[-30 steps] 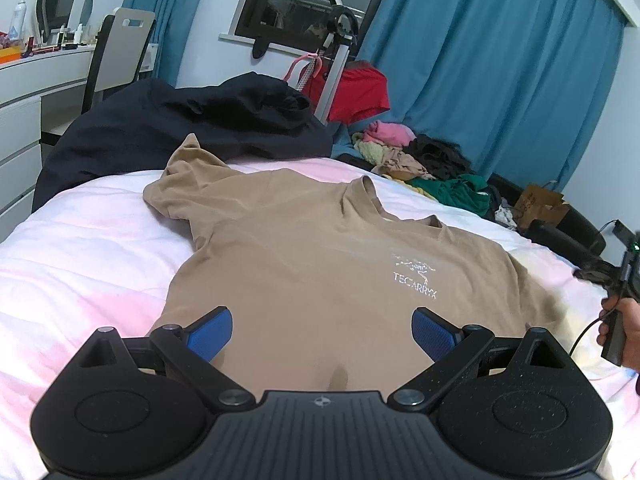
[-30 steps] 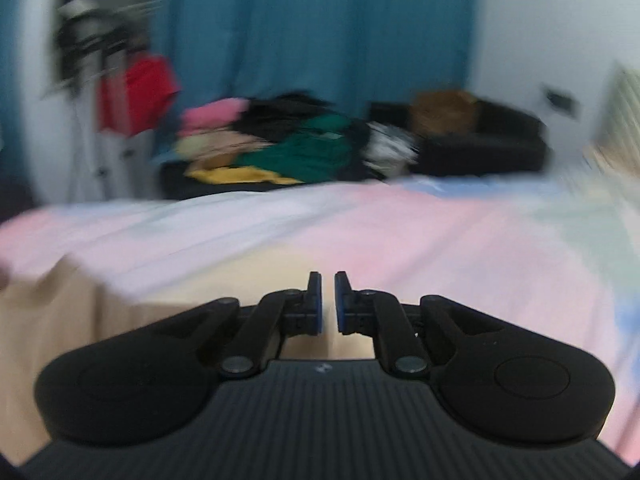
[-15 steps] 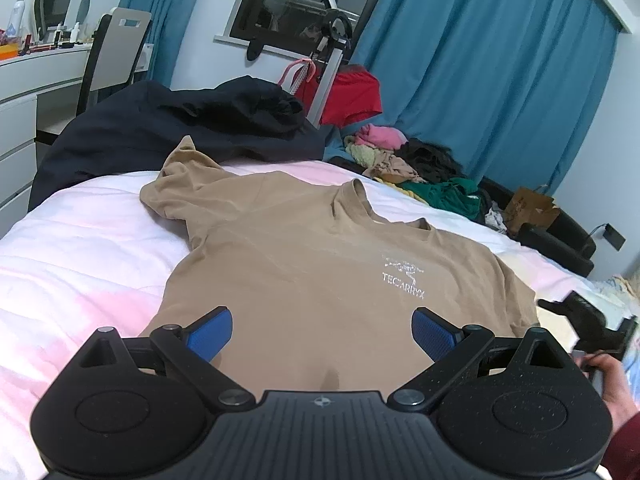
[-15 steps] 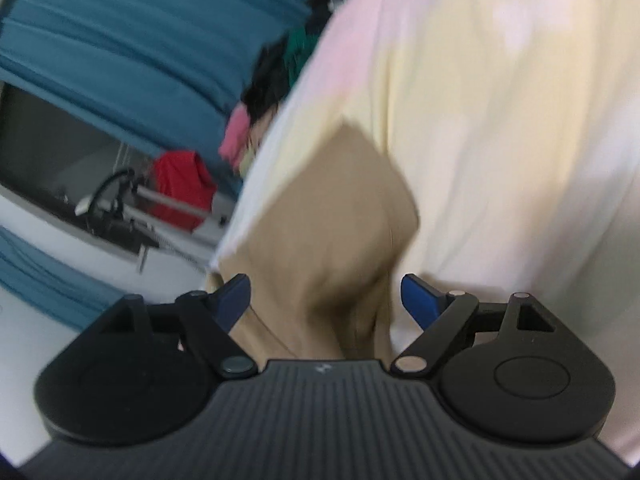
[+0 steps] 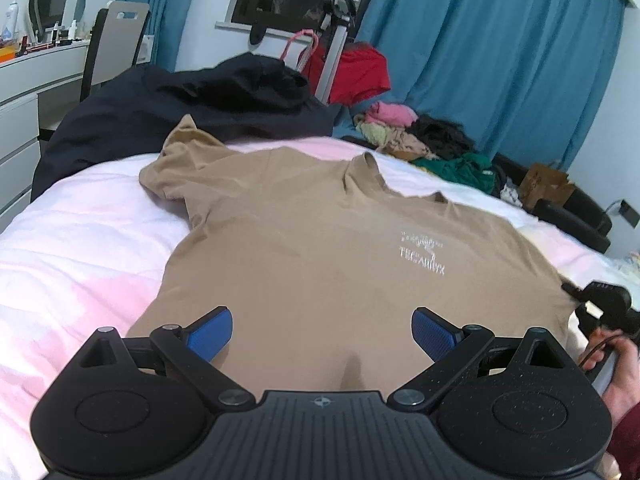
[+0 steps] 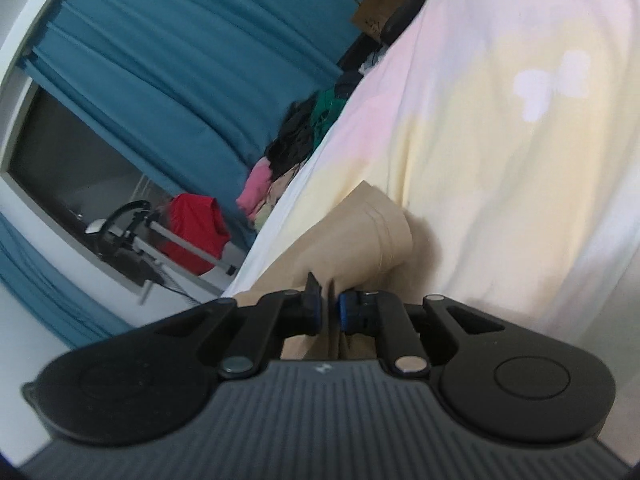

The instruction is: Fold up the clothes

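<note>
A tan T-shirt [image 5: 304, 236] with a small white chest print lies spread front-up on the pastel bed cover [image 5: 80, 232]. My left gripper [image 5: 322, 330] hovers open over the shirt's lower hem, blue pads wide apart, nothing between them. In the left wrist view the right gripper [image 5: 576, 294] sits at the shirt's right sleeve, held by a hand [image 5: 616, 364]. In the right wrist view my right gripper [image 6: 329, 308] is shut on the tan sleeve [image 6: 372, 236], a fold of cloth pinched between the blue pads; the view is rolled sideways.
A dark garment heap [image 5: 180, 108] lies at the bed's far left. Beyond the bed are a clothes pile [image 5: 424, 136], a red garment on a rack [image 5: 356, 72], blue curtains [image 5: 500, 60], a cardboard box [image 5: 548, 184], and a white desk with chair [image 5: 112, 48].
The right gripper swung down to the shirt's right sleeve, opened over it, and has now shut on the cloth. The left gripper stayed open over the hem, barely moving.
</note>
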Action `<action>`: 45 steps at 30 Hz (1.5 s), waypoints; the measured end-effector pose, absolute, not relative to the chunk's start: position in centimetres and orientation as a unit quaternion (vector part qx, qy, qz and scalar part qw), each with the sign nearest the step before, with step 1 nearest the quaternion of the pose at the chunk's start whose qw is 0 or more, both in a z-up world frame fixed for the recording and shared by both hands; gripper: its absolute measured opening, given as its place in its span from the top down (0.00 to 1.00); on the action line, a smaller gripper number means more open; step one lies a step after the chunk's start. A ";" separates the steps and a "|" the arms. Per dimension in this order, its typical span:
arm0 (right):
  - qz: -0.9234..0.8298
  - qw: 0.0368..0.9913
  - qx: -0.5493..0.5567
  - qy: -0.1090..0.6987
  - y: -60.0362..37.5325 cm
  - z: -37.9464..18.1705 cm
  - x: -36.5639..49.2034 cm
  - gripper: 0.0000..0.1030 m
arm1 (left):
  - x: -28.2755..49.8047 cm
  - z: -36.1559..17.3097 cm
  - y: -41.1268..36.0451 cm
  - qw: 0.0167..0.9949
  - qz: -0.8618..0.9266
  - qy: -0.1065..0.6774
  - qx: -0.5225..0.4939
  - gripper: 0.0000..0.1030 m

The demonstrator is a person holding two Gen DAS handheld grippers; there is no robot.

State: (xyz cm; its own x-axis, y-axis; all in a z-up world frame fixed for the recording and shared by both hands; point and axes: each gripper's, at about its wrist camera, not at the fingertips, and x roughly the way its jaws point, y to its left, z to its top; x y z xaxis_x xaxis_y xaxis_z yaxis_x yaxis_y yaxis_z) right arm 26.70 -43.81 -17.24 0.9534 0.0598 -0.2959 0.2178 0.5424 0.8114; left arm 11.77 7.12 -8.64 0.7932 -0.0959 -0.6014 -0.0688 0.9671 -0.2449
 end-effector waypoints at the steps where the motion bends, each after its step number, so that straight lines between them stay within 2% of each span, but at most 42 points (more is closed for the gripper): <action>1: -0.041 0.859 0.486 0.153 -44.0 -17.5 27.1 0.78 | 11.8 -8.8 7.1 0.937 -0.008 0.324 -0.127 0.05; 2: -0.036 0.853 0.495 0.157 -44.0 -17.8 27.5 0.55 | 11.7 -8.8 7.0 0.937 -0.007 0.325 -0.125 0.05; 4: -0.027 0.848 0.509 0.147 -43.8 -18.1 28.1 0.20 | 11.7 -8.9 7.0 0.938 -0.006 0.325 -0.121 0.05; 12: -0.045 0.873 0.468 0.129 -42.6 -18.1 32.1 0.20 | 12.5 -9.8 6.9 0.936 -0.001 0.333 -0.111 0.05; 13: -0.047 0.880 0.454 0.128 -42.4 -17.8 32.5 0.21 | 12.7 -9.9 6.9 0.936 0.002 0.334 -0.110 0.06; 14: -0.055 0.890 0.432 0.135 -42.1 -17.2 32.9 0.35 | 12.9 -9.9 7.0 0.936 0.004 0.334 -0.114 0.06; 15: -0.063 0.899 0.409 0.142 -41.8 -16.6 33.3 0.53 | 13.0 -9.9 7.0 0.935 0.006 0.333 -0.117 0.06; 16: -0.070 0.908 0.386 0.150 -41.5 -15.9 33.6 0.65 | 13.2 -9.8 7.0 0.936 0.008 0.332 -0.117 0.06; 17: -0.080 0.915 0.361 0.158 -41.2 -15.2 33.9 0.88 | 13.3 -9.7 6.9 0.936 0.010 0.332 -0.116 0.06; 18: -0.096 0.923 0.333 0.168 -40.8 -14.3 34.0 0.94 | 13.4 -9.4 6.9 0.936 0.011 0.330 -0.117 0.06; 26: -0.139 0.962 0.184 0.150 -37.2 -4.1 33.4 0.96 | 11.5 -6.5 7.4 0.950 0.004 0.295 -0.101 0.06; 33: -0.116 0.980 0.080 0.143 -26.0 1.4 33.9 0.96 | 10.4 -5.5 11.2 0.954 0.027 0.280 -0.100 0.05; 37: -0.086 0.984 -0.001 0.156 -17.0 1.5 35.6 0.96 | 10.4 -6.5 14.5 0.950 0.060 0.282 -0.121 0.05; 45: -0.048 0.974 -0.026 0.222 -5.4 -4.5 39.1 0.94 | 11.7 -8.2 17.7 0.937 0.119 0.310 -0.108 0.06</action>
State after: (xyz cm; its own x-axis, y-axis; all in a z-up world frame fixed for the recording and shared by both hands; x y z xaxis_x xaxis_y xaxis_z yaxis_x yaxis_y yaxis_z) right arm 39.06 -5.39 -4.47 0.8972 -0.1041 -0.4292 0.0811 0.9941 -0.0714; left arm 11.71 17.67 -8.24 0.7800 0.1558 -0.6061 -0.2898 0.9483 -0.1292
